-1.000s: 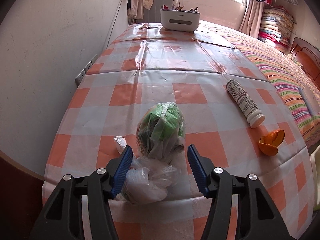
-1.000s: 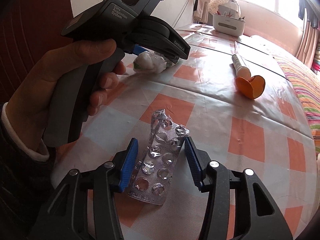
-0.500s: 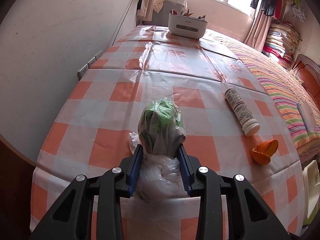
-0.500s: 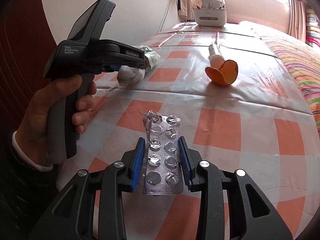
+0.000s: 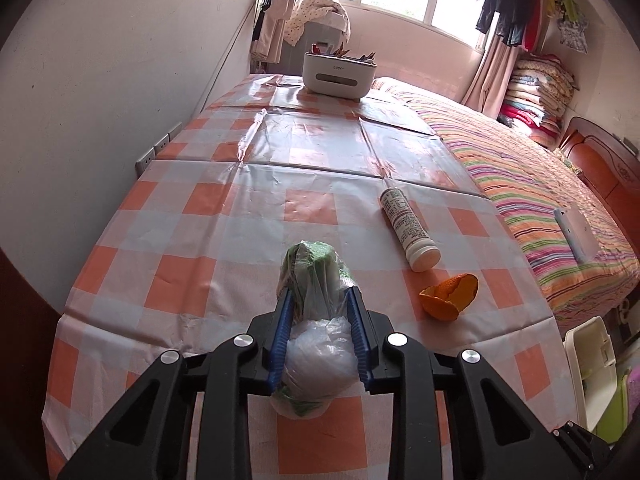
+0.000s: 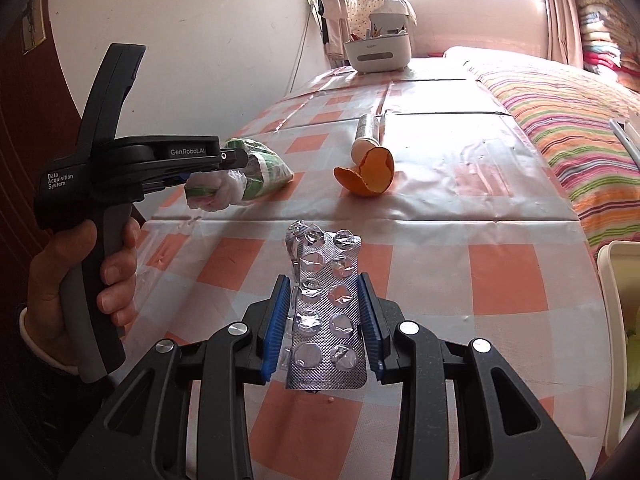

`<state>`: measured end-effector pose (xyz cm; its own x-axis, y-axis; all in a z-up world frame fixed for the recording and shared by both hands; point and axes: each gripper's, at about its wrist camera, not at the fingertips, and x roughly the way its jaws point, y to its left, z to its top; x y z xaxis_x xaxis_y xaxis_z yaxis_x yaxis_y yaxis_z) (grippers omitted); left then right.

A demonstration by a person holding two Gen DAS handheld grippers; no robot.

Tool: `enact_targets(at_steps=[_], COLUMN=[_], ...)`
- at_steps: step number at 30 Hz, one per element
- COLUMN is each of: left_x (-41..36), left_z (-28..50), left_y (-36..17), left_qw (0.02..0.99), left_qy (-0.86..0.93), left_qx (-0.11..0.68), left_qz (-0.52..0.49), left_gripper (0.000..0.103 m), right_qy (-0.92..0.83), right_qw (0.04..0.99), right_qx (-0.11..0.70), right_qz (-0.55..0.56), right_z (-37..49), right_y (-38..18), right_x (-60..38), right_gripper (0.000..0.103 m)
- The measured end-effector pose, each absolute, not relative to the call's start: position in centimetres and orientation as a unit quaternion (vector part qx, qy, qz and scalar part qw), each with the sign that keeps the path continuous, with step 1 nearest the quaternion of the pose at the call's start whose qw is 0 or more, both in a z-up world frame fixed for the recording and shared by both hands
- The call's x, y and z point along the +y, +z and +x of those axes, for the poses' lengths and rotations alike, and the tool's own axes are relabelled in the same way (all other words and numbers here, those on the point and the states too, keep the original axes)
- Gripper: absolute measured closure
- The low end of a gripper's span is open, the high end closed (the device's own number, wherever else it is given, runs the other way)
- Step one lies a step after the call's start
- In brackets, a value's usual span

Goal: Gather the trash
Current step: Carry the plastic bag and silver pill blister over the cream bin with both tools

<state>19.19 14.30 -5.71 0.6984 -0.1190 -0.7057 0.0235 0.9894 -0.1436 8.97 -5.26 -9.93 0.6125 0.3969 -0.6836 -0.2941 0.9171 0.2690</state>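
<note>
Two pieces of trash are being carried at once. The left gripper (image 5: 319,334) is closing its jaws on a crumpled clear plastic bag with green wrapping inside (image 5: 316,300), which is bulging between the blue pads and appearing lifted clear of the bench covered in an orange-and-white checked plastic cloth (image 5: 192,264). The right gripper (image 6: 323,322) is holding its jaws clamped edge-on against a silver foil blister pack with emptied pockets (image 6: 325,312), its torn top sticking out ahead of the pads. A white cylindrical bottle lying on its side (image 5: 406,228) and a curled orange peel (image 5: 450,296) are waiting on the cloth, just beside each other. A white bin (image 6: 616,320) is showing at the right edge of the right wrist view, probably the destination. The soft bag is likely squeezing out of shape and could slide free if the grip is catching only loose film. The thin pack, pinched by its edges, could buckle and spring out on a quick swing.
</note>
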Motion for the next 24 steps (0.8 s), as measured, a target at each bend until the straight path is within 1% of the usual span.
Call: enact_targets(at_steps=[11,24], left_x=[12.1,10.7], left_z=[18.2,17.0], left_y=[-4.9,-4.0], left_qw=[0.925,0.931], left_qy=[-0.051,-0.066], left_qx=[0.372,0.356], left_qz=[-0.053,-0.039], left_gripper=[0.082,0.083], right_qy=[0.188,0.185], right_qw=[0.899,0.9], right_qx=[0.386,0.385], right_qz=[0.084,0.089], right_z=[8.4,8.1], right_y=[-9.7,-9.9], right_x=[-7.1,-7.7], right_gripper=[0.07,0.07])
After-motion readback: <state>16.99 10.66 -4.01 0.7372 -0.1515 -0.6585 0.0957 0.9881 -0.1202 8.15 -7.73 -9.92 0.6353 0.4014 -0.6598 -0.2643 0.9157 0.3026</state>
